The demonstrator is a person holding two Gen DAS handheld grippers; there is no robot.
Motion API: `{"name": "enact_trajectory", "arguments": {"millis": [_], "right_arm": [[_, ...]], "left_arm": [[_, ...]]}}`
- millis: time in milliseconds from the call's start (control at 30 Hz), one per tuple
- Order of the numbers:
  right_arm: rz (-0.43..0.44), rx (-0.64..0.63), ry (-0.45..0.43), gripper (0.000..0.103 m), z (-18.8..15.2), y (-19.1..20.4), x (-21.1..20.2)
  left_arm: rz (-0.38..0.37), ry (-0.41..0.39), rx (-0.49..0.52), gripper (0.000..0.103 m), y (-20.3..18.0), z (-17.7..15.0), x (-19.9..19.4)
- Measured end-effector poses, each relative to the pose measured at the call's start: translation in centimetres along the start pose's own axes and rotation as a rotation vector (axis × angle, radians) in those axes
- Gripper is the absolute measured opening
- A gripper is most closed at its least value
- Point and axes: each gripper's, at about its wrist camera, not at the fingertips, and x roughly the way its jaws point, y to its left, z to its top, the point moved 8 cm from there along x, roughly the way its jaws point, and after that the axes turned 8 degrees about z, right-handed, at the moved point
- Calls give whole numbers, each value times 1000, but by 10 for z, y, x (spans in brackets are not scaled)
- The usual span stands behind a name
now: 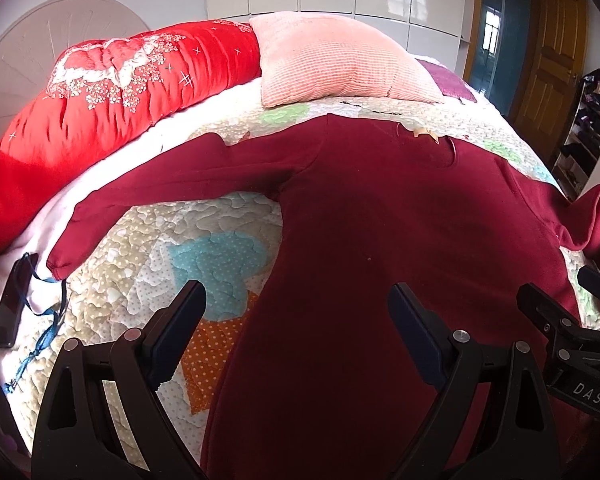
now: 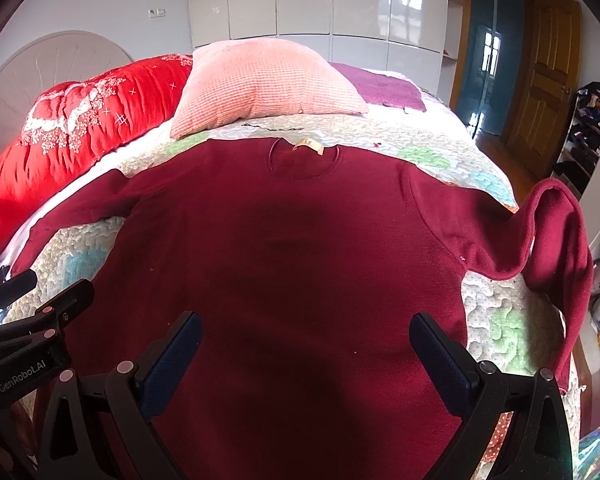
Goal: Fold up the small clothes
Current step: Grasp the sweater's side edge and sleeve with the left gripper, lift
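Note:
A dark red long-sleeved top (image 1: pixel 380 240) (image 2: pixel 300 248) lies flat on the quilted bed, neck and tan label (image 2: pixel 308 146) toward the pillows. Its left sleeve (image 1: pixel 172 184) stretches straight out across the quilt. Its right sleeve (image 2: pixel 556 248) is bunched and hangs over the bed's right edge. My left gripper (image 1: pixel 296 304) hovers open over the top's lower left side. My right gripper (image 2: pixel 306 336) hovers open over the lower middle of the top. Nothing is between either pair of fingers. Each gripper shows at the edge of the other's view.
A pink pillow (image 2: pixel 264 80) and a red quilt roll (image 1: pixel 112 92) lie at the head of the bed. A dark phone (image 1: pixel 14 300) with a blue lanyard rests at the left edge. A purple cloth (image 2: pixel 384 86), a cluttered shelf (image 2: pixel 592 128) and a wooden door (image 2: pixel 548 72) are to the right.

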Motion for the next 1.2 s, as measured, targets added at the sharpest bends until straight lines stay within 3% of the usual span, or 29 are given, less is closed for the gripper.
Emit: {"name": "enact_trajectory", "arguments": {"millis": [233,400,633,933,1100,1200], "right_arm": [[19,9,11,103,3,11,14],[66,6,25,103,6,28,28],[201,-40,25,103,25,78,49],[400,-302,51,84,55,208,100],[454,-468,9,84,62,273,118],[412,-619,-31,84,64,305,134]], "left_arm": [[-4,21,-36,92,15,3,9],[-16,52,-122,92,52,12,19],[99,91,-271,92,138,23,45],[193,102,-538,92,224,23,73],[186,111,-624,92,254,23,91],[219,98,-636,92,269,23,93]]}}
